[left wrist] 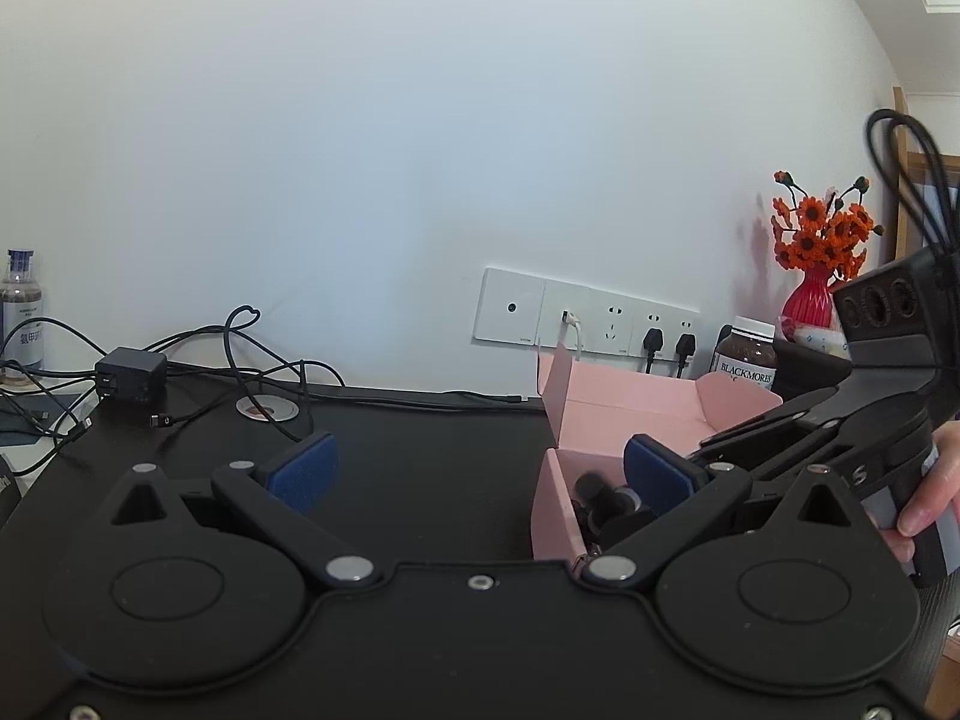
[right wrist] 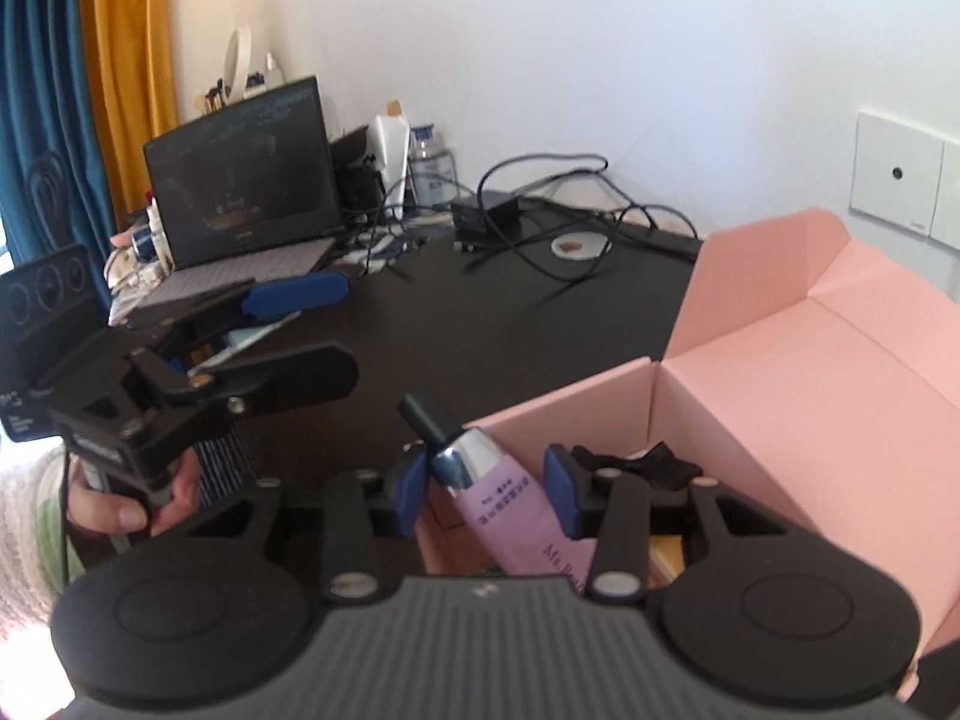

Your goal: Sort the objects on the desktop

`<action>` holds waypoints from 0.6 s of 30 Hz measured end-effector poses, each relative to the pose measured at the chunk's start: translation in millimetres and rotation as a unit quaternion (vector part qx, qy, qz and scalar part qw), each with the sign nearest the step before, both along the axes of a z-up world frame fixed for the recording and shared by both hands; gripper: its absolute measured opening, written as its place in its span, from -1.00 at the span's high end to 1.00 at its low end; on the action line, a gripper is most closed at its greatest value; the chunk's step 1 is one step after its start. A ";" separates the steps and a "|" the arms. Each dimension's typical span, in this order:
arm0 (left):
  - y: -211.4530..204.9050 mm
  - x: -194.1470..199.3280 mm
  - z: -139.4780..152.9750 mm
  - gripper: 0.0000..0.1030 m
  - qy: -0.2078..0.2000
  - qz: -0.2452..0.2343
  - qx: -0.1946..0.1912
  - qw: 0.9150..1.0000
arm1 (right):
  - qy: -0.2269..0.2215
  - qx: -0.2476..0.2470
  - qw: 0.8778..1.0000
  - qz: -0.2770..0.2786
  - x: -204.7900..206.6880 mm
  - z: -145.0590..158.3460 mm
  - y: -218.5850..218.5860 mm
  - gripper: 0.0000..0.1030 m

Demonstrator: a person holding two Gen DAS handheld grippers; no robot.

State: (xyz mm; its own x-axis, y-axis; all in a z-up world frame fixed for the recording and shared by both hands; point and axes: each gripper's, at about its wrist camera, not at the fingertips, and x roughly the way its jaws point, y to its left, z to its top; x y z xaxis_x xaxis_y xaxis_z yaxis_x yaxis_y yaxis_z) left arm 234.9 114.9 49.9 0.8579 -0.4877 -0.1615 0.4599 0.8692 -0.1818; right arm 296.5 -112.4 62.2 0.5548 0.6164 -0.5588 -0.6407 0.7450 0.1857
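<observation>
- The pink tube point(right wrist: 510, 510), capped in black above a silver neck, is seen nearest in the right wrist view, tilted between the blue pads point(right wrist: 561, 489) of the right gripper point(right wrist: 486, 492). Whether the pads press it or stand just clear cannot be told; the gap is narrow.
- The tube is held over the near wall of the pink box point(right wrist: 780, 408), its lower end within the box and its cap leaning out over the desk, a pose judged to suit either lowering it in or lifting it out.
- Dark items point(right wrist: 654, 462) are seen lying on the box floor, so the box appears to serve as the collecting place.
- The left gripper point(left wrist: 480, 474) is held with its tongs spread wide and nothing between them, just beside the box's left side, perhaps kept clear of the opening.
- Farther off, a black desk point(right wrist: 480, 330) is crossed by loose cables point(right wrist: 540, 252) and a charger point(left wrist: 132, 372).
- Against the wall, a brown supplement jar point(left wrist: 747, 354) and a red vase of orange flowers point(left wrist: 810, 294) are set; a laptop point(right wrist: 240, 180) is seen at the far left.
</observation>
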 end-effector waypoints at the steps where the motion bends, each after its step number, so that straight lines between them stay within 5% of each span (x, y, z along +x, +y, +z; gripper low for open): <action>1: 0.1 0.1 -0.1 -1.00 0.000 0.000 -0.001 1.000 | -0.007 0.007 1.000 -0.001 -3.1 2.8 -2.8 0.30; 11: -0.6 0.6 -0.1 -1.00 0.000 0.002 0.002 1.000 | -0.040 0.078 0.996 -0.033 -25.4 41.8 -46.6 0.52; 18: -0.9 0.1 -0.7 -1.00 0.000 0.001 0.005 1.000 | -0.043 0.073 0.995 -0.049 -38.2 53.1 -68.5 0.60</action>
State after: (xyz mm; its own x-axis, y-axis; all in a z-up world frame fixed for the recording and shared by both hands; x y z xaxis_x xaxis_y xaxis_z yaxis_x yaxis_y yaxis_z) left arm 235.0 114.0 49.2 0.8587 -0.4848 -0.1662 0.4584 0.8716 -0.1736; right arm 258.3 -180.9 115.3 0.6575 0.6286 -0.4154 -0.5847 0.7734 0.2450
